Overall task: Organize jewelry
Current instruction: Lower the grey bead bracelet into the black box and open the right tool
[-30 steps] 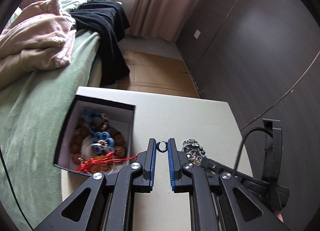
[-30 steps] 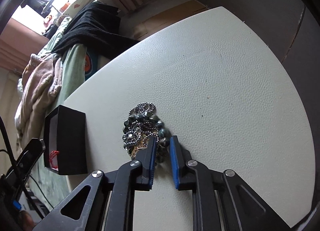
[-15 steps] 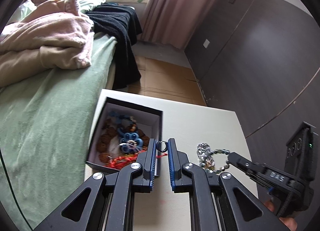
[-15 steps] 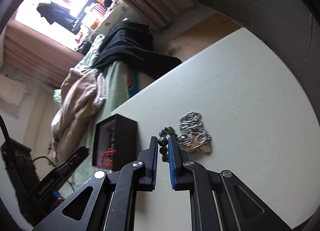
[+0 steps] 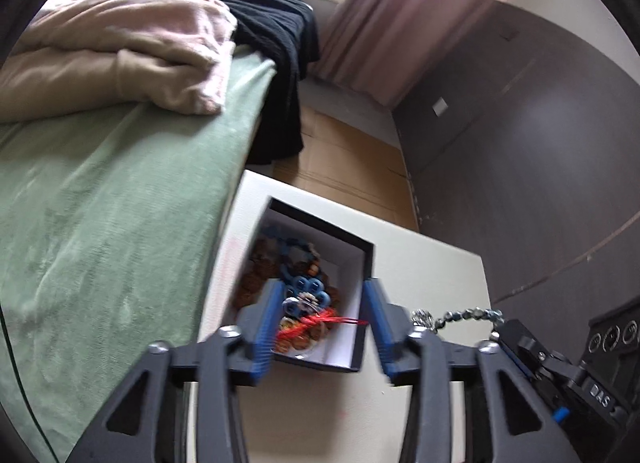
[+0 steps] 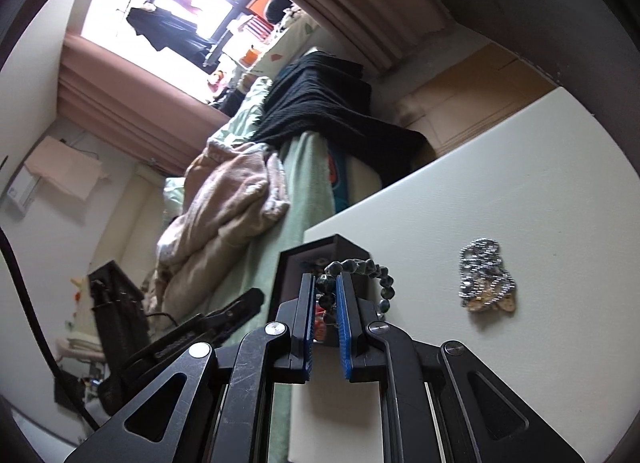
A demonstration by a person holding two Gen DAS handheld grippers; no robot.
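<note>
Left gripper (image 5: 324, 303) opening, ring gone; right gripper (image 6: 325, 295) (raised) clamps bead bracelet (image 6: 360, 275).

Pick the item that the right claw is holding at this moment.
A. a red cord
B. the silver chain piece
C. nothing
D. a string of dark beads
D: in the right wrist view the right claw is clamped on the dark bead bracelet, lifted off the table, while the silver chain piece lies apart on the white table.
</note>
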